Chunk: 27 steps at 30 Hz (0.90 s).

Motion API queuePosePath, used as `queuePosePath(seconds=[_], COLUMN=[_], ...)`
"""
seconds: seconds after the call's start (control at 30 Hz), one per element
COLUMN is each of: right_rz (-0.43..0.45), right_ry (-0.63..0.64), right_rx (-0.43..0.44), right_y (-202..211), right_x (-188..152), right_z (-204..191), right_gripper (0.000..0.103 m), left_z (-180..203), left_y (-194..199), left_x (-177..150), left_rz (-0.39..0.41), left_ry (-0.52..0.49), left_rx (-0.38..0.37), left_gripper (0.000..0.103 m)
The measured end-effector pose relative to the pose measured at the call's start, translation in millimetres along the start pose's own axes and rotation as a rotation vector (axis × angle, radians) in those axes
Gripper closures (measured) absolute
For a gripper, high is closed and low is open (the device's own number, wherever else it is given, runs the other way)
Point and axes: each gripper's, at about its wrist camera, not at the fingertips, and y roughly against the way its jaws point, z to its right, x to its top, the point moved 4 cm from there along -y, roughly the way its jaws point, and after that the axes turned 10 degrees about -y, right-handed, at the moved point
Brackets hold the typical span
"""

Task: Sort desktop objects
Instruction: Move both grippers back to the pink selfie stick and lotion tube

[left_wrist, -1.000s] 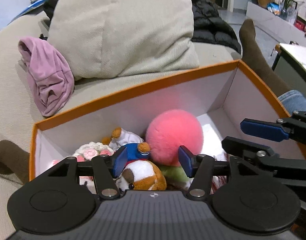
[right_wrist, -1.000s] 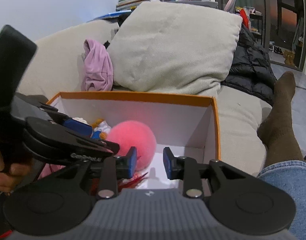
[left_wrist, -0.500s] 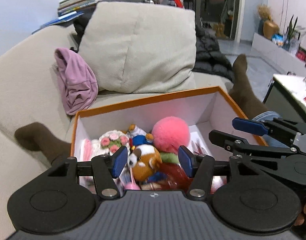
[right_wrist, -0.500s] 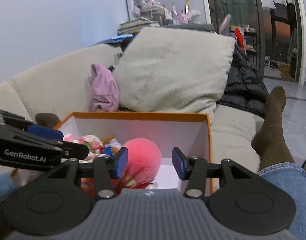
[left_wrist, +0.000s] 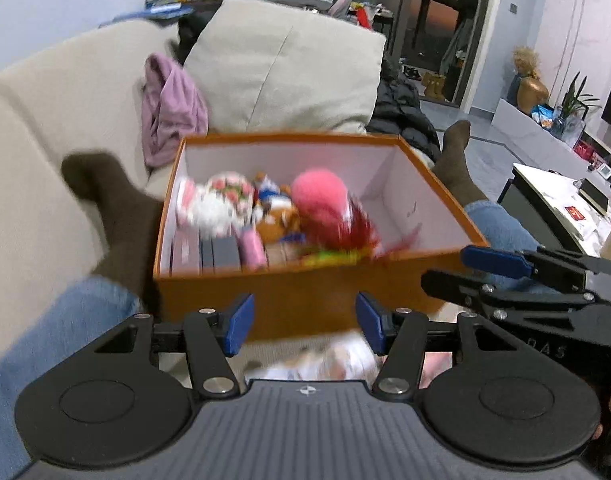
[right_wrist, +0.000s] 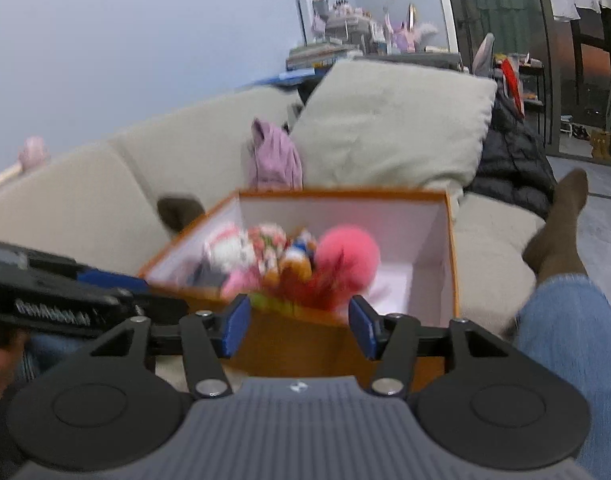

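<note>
A: What's in the orange box (left_wrist: 305, 300)?

B: Mostly smear. The toys (left_wrist: 273, 216) blur together; the red thing (left_wrist: 357, 236) beside the pink ball (left_wrist: 319, 196) can't be identified.

A: The near side?

B: From the right wrist, tong bodies cover its lower front wall. A pale patch (left_wrist: 337, 360) under the left tongs (left_wrist: 301, 322) is unreadable.

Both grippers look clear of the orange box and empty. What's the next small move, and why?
Probably hold both hands still until the view sharpens, then choose the next item. The left gripper and right gripper sit outside the orange box's near wall, nothing between their pads, the right's jaws opening. The pink pompom and other toys inside are motion-blurred.
</note>
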Motion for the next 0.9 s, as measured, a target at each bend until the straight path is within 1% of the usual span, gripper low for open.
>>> queuePosePath(seconds=[0.2, 0.23, 0.27, 0.4, 0.53, 0.67, 0.77, 0.8, 0.9], right_rz=[-0.098, -0.113, -0.124, -0.175, -0.223, -0.266, -0.278, -0.282, -0.319], right_ry=[0.040, 0.048, 0.056, 0.092, 0.104, 0.143, 0.180, 0.191, 0.221], right_rx=[-0.078, -0.089, -0.100, -0.137, -0.124, -0.094, -0.065, -0.067, -0.121], right_y=[-1.8, -2.5, -3.1, -9.0, -14.7, -20.7, -21.0, -21.6, -27.2], right_x=[-36.1, -41.3, -45.3, -58.6, -68.0, -77.0, -80.4, -81.1, -84.3], right_z=[6.6, 8.9, 10.0, 14.4, 14.2, 6.5, -1.8, -3.4, -2.0], right_gripper=[0.045, 0.044, 0.040, 0.040, 0.040, 0.040, 0.040, 0.040, 0.041], left_z=[-8.4, -9.7, -9.7, -8.0, -5.1, -5.3, -7.6, -7.9, -8.2], left_y=[-1.8, -2.4, -2.6, -9.0, -19.4, -26.7, -30.1, -30.5, -33.0], left_x=[-33.8, -38.8, -43.3, -58.8, -70.3, -76.1, -80.0, -80.9, -82.4], left_rz=[-0.053, -0.062, -0.070, -0.135, -0.177, -0.195, -0.204, -0.206, -0.214], left_ry=[0.092, 0.099, 0.103, 0.112, 0.114, 0.122, 0.133, 0.136, 0.138], left_rx=[-0.037, -0.043, -0.052, -0.093, -0.109, -0.111, -0.105, -0.103, -0.106], left_gripper=[0.038, 0.038, 0.038, 0.038, 0.038, 0.038, 0.038, 0.038, 0.038])
